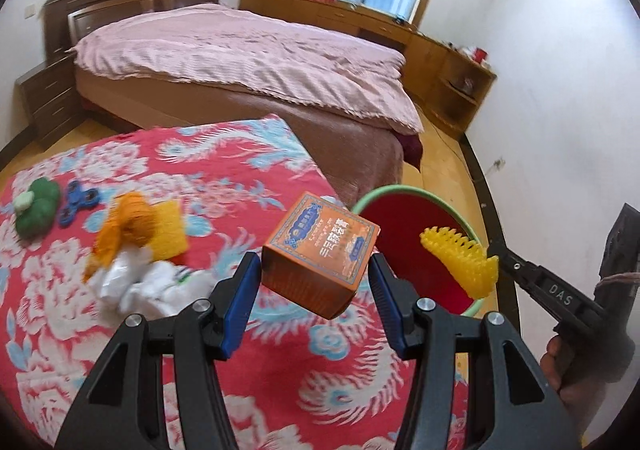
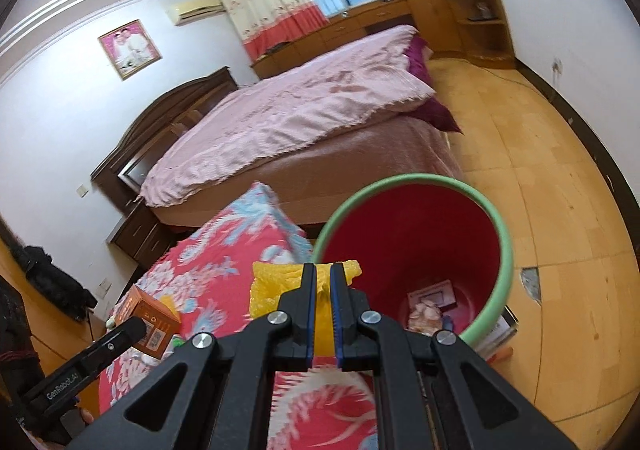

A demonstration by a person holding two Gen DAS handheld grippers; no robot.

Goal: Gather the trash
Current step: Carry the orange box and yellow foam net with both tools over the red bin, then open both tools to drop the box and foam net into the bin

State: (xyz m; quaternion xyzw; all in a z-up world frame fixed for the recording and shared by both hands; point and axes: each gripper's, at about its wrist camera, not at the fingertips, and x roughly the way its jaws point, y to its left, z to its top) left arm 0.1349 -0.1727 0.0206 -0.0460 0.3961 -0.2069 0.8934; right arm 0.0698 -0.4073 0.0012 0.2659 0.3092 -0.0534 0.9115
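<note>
My left gripper (image 1: 314,278) is shut on an orange cardboard box (image 1: 320,254) and holds it above the red flowered cloth (image 1: 248,390), close to the red bin with a green rim (image 1: 404,222). The box also shows in the right wrist view (image 2: 150,316). My right gripper (image 2: 324,282) is shut on a yellow foam net (image 2: 272,282) beside the bin's rim (image 2: 506,250). In the left wrist view the net (image 1: 460,262) hangs over the bin's opening. Paper scraps (image 2: 432,302) lie at the bin's bottom.
On the cloth lie a crumpled white plastic bag (image 1: 140,286), an orange-yellow knitted piece (image 1: 136,234), a blue fidget spinner (image 1: 78,202) and a green plush (image 1: 36,210). A bed with a pink cover (image 1: 248,54) stands behind. The bin stands on wooden floor (image 2: 560,210).
</note>
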